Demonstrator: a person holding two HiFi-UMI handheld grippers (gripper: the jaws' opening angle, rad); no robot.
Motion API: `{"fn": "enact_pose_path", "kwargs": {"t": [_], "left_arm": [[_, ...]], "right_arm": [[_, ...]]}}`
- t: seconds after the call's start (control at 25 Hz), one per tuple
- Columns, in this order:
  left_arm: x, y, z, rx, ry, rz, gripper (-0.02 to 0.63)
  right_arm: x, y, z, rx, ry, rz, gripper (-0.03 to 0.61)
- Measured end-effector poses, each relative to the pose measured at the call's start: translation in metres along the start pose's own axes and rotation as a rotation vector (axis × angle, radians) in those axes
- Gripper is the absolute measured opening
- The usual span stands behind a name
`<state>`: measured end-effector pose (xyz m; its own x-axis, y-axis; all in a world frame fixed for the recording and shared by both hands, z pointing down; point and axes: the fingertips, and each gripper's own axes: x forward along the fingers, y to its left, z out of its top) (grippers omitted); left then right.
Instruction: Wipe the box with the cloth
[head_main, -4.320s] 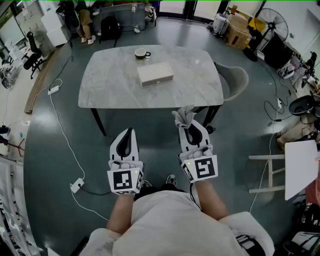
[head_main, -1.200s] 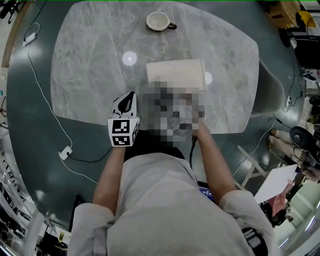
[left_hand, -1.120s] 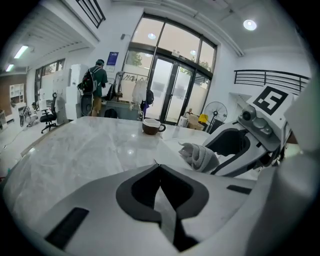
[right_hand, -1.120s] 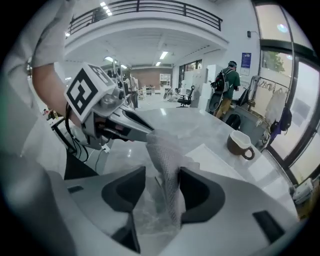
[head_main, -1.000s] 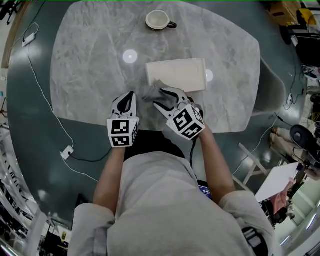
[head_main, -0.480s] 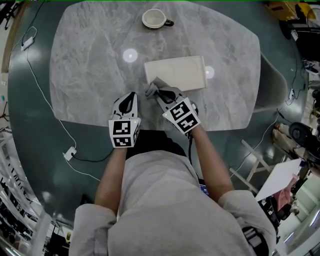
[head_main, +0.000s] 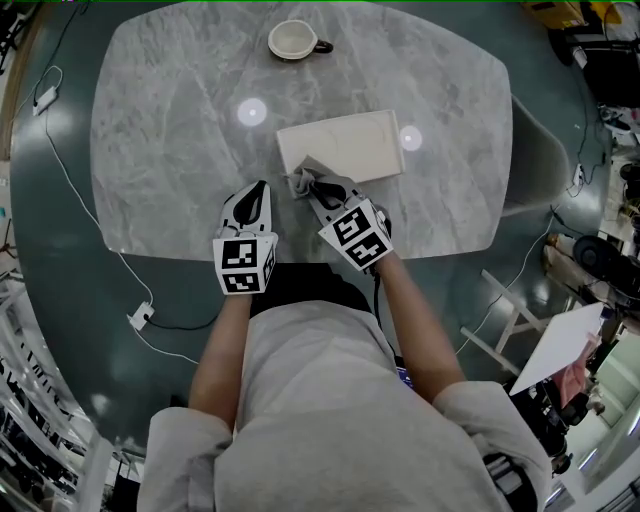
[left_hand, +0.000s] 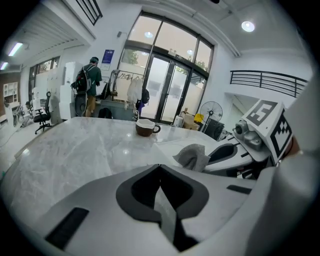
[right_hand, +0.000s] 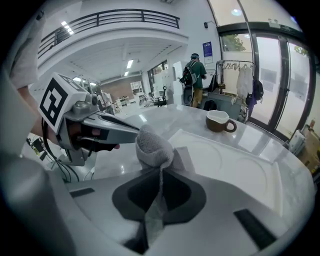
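The right gripper (right_hand: 159, 169) is clenched on a grey cloth (right_hand: 153, 144): its jaws meet on a thin fold of it, and the rest bunches up in a lump just past the tips. In the head view the cloth sits at the near left corner of the box (head_main: 345, 145), touching it or just above it; I cannot tell which. The box is flat, pale and rectangular. It lies around the middle of the marble table (head_main: 160, 140), a little toward the near edge and slightly skewed. The left gripper (left_hand: 160, 166) has its jaws pressed together with nothing between them. It hangs over the near edge of the table, just beside the right gripper on its left, and apart from the box. A cup (head_main: 293, 40) stands near the far edge, well apart from the box, with its handle to the right. A chair (head_main: 535, 150) stands at the table's right edge
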<state>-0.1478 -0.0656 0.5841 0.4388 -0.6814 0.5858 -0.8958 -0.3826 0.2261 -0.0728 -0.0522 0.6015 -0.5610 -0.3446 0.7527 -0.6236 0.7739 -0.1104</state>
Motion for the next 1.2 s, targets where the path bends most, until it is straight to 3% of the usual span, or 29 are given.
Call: {"fn": "enact_pose_path", "kwargs": {"t": [0.28, 0.56, 1.2], "left_arm": [[0.013, -0.004, 0.017, -0.002, -0.003, -0.057, 0.023], [0.028, -0.027, 0.029, 0.058, 0.016, -0.092, 0.023], [0.065, -0.087, 0.037, 0.100, 0.067, -0.043, 0.023]], "right_arm": [[-0.009, -0.025, -0.012, 0.056, 0.015, -0.088, 0.035], [-0.021, -0.049, -0.024, 0.110, 0.007, -0.159, 0.035], [-0.060, -0.116, -0.057, 0.112, 0.010, -0.231, 0.035]]}}
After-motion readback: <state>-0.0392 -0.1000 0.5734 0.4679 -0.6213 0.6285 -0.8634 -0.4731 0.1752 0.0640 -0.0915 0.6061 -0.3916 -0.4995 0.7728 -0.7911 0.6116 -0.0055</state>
